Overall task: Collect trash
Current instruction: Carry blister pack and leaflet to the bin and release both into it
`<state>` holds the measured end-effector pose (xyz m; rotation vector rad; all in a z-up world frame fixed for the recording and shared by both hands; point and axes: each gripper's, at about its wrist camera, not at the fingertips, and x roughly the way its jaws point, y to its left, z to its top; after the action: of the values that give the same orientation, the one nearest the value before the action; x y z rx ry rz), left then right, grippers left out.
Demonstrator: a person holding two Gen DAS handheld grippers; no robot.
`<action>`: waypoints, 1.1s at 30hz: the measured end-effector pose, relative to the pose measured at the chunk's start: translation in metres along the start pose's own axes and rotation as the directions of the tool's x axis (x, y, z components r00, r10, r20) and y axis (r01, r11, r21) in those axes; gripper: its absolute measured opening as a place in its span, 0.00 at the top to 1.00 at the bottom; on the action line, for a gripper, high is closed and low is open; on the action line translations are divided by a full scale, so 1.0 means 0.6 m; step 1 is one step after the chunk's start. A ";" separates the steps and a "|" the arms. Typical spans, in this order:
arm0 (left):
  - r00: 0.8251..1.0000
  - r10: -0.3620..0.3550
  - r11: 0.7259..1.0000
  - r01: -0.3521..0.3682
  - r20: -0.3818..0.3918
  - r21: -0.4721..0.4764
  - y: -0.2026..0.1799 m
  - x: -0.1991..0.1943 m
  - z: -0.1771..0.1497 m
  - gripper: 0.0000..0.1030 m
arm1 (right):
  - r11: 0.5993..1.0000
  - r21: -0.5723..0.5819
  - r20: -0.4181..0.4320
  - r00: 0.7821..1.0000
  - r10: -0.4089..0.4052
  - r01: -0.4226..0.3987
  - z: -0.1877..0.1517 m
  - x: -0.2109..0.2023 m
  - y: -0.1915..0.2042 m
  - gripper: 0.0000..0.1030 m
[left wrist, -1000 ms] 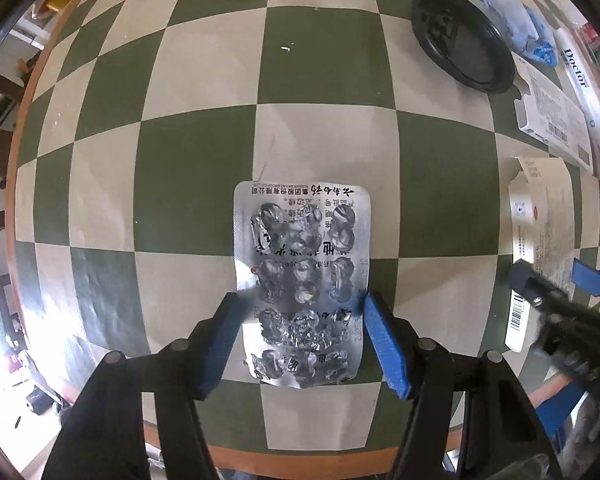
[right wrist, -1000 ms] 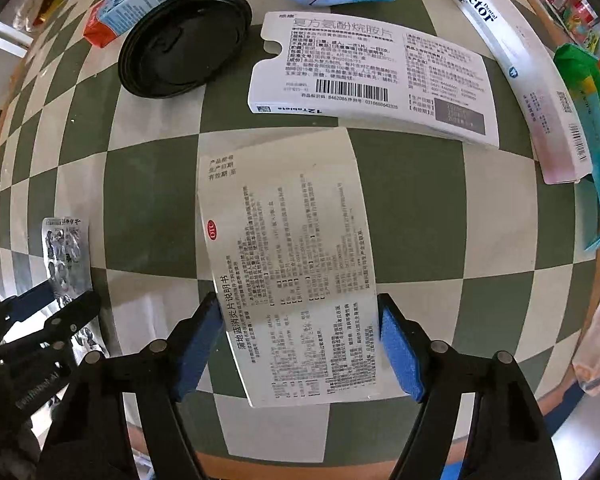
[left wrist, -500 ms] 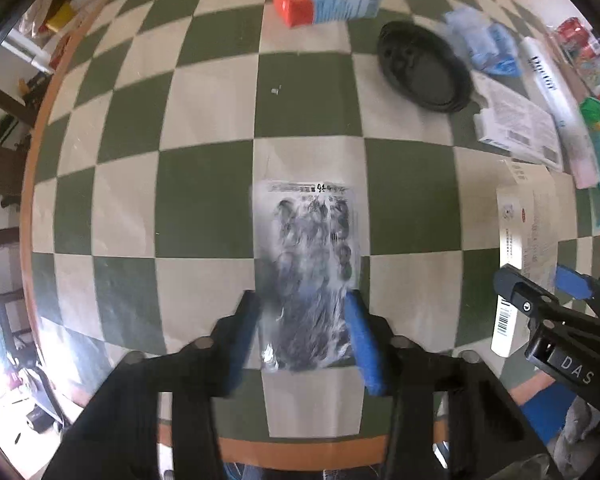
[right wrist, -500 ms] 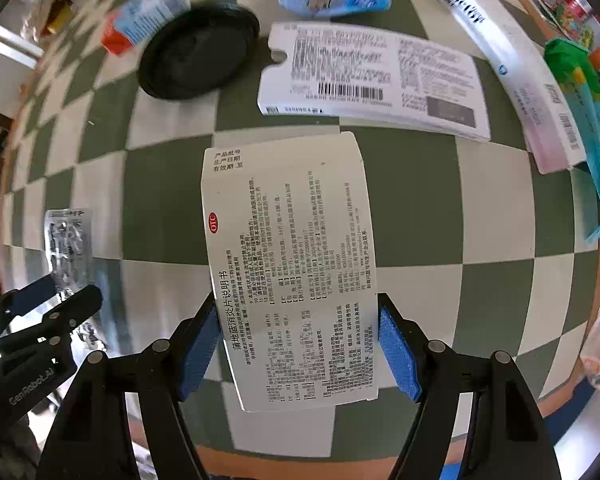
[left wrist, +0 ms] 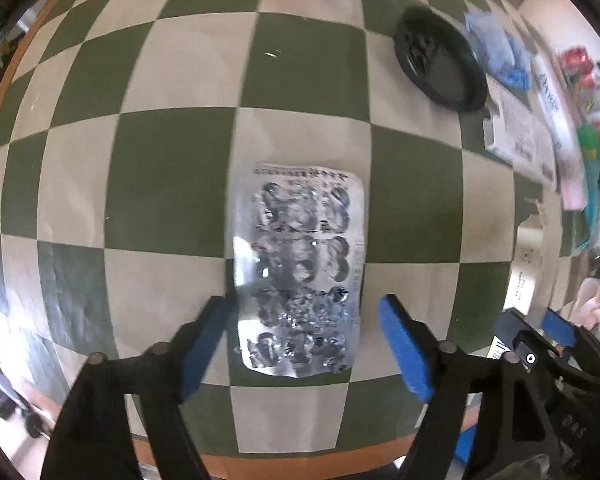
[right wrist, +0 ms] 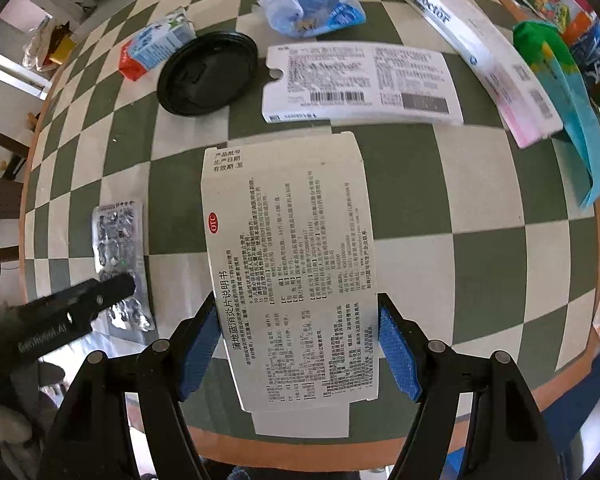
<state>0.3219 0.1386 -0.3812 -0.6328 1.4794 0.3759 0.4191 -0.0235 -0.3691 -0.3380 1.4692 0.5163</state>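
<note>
A used silver blister pack (left wrist: 300,272) lies on the green and cream checked table (left wrist: 172,184). My left gripper (left wrist: 304,336) is open, one blue pad on each side of the pack's near end; the right pad stands clear of it. The pack also shows in the right wrist view (right wrist: 118,256), with the left gripper's arm (right wrist: 76,312) over it. My right gripper (right wrist: 298,344) has both pads against the edges of a flattened white medicine box (right wrist: 296,272) printed with text.
A black lid (right wrist: 206,74), a red and blue carton (right wrist: 156,50), a crumpled blue wrapper (right wrist: 312,8), a white barcoded box (right wrist: 360,84), a "Doctor" box (right wrist: 480,52) and green and teal packaging (right wrist: 560,92) lie farther back. The table's wooden edge (left wrist: 300,464) is close below.
The left gripper's pads were close against the blister pack half a second ago and have now spread apart. The right gripper has risen, holding the flat box.
</note>
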 end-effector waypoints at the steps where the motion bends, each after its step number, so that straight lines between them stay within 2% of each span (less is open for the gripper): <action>1: 0.999 0.035 0.999 -0.035 0.005 0.012 -0.008 0.004 -0.004 0.25 | 1.000 -0.001 -0.002 1.000 -0.002 0.002 0.005 0.016 0.010 0.26; 3: 0.996 0.092 0.995 -0.092 0.020 0.024 -0.022 0.010 -0.014 0.25 | 1.000 -0.008 -0.001 1.000 -0.010 0.010 0.003 0.018 0.011 0.26; 5: 0.989 0.141 0.988 -0.143 0.046 0.053 -0.035 0.010 -0.027 0.39 | 1.000 -0.012 0.004 1.000 -0.015 0.015 0.003 0.020 0.013 0.26; 10: 0.990 0.126 0.987 -0.131 0.063 0.093 -0.048 -0.005 -0.053 0.42 | 1.000 -0.011 0.018 1.000 -0.015 0.015 0.001 0.018 0.013 0.26; 15: 0.989 0.095 0.990 -0.105 0.111 0.090 -0.043 -0.047 -0.085 0.41 | 1.000 0.002 0.040 0.999 0.003 -0.003 -0.010 0.000 0.006 0.26; 23: 0.974 0.038 0.996 -0.055 0.222 0.073 -0.004 -0.144 -0.136 0.41 | 0.999 -0.002 0.075 0.996 0.037 -0.037 -0.052 -0.040 0.015 0.27; 24: 0.972 0.030 0.996 -0.049 0.232 0.075 0.008 -0.152 -0.128 0.41 | 0.999 -0.001 0.082 0.996 0.041 -0.042 -0.060 -0.046 0.018 0.27; 30: 0.958 -0.048 0.995 0.023 0.282 0.092 0.067 -0.193 -0.217 0.41 | 0.997 0.007 0.130 0.989 0.076 -0.078 -0.146 -0.087 0.062 0.27; 33: 0.952 -0.082 0.993 0.054 0.296 0.104 0.106 -0.200 -0.281 0.41 | 0.996 0.011 0.153 0.985 0.084 -0.087 -0.213 -0.099 0.095 0.27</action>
<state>0.1400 0.1041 -0.2684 -0.5238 1.1743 0.3303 0.2791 -0.0490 -0.3155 -0.2175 1.3434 0.5849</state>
